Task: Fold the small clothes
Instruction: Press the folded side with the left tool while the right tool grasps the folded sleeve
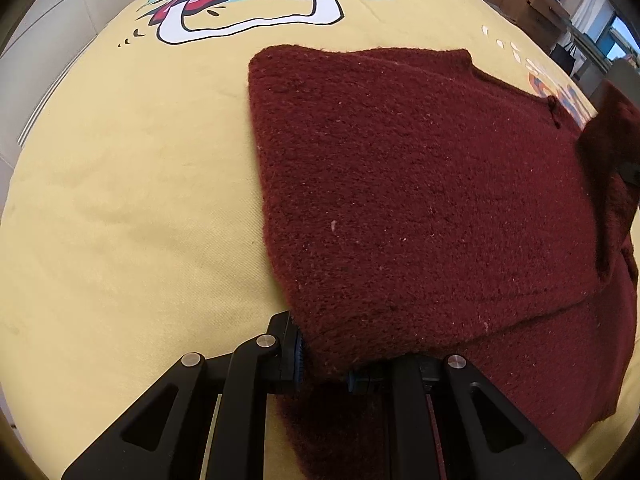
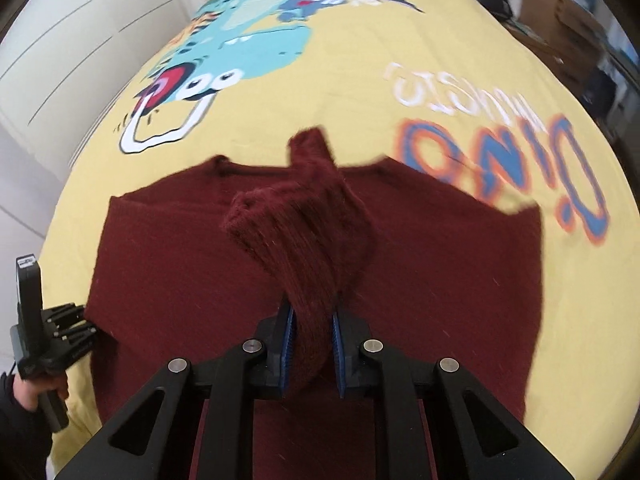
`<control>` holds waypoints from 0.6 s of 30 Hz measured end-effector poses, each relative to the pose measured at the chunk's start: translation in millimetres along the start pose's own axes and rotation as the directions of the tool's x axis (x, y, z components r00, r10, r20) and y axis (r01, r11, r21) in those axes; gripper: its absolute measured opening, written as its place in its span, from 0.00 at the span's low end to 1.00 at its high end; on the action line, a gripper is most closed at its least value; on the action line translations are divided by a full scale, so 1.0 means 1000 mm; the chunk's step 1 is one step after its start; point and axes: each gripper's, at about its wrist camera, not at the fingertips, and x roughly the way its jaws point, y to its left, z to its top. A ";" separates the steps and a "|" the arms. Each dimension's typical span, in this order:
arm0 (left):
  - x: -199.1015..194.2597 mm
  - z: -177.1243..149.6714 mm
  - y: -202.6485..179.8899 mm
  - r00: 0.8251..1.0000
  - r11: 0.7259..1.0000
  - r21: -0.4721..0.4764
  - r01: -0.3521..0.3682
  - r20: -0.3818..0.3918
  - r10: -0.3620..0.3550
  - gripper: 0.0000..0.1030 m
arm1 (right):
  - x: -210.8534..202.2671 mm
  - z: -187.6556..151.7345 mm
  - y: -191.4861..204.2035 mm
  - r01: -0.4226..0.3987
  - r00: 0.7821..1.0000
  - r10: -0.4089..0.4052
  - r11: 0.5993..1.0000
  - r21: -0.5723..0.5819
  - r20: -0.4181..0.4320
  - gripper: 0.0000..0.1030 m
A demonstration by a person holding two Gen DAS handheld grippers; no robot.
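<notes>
A sweater [image 2: 180, 264] lies flat on a bedspread [image 1: 120, 208] that covers the whole bed, its neckline toward the far end near the printed cartoon figure [image 2: 240, 52]. The left gripper [image 1: 324, 364] sits at the sweater's near left corner, the right gripper [image 2: 312, 344] over its middle with a sleeve [image 2: 304, 232] rising between its fingers. Printed lettering [image 2: 500, 160] lies beyond the sweater on the right, and boxes [image 2: 568, 20] stand past the bed's far right edge.

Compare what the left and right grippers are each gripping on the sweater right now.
Left gripper pinches a flat bottom corner of the sweater, low against the yellow bedspread. Right gripper clamps a bunched sleeve, lifted above the sweater's body. Shared: both are shut on the same maroon knit.
</notes>
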 end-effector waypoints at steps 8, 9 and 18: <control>-0.006 -0.013 0.001 1.000 1.000 0.007 -0.019 -0.008 0.019 0.13 | 0.012 -0.040 -0.051 -0.014 0.998 0.023 0.988 0.154 -0.057 0.20; -0.007 -0.013 0.002 1.000 1.000 0.007 -0.020 -0.009 0.020 0.13 | 0.012 -0.043 -0.053 0.002 0.998 0.008 0.988 0.157 -0.062 0.20; -0.003 -0.012 -0.003 1.000 1.000 0.007 -0.018 -0.007 0.018 0.13 | -0.019 -0.068 -0.086 0.062 0.997 -0.053 0.977 0.205 -0.052 0.67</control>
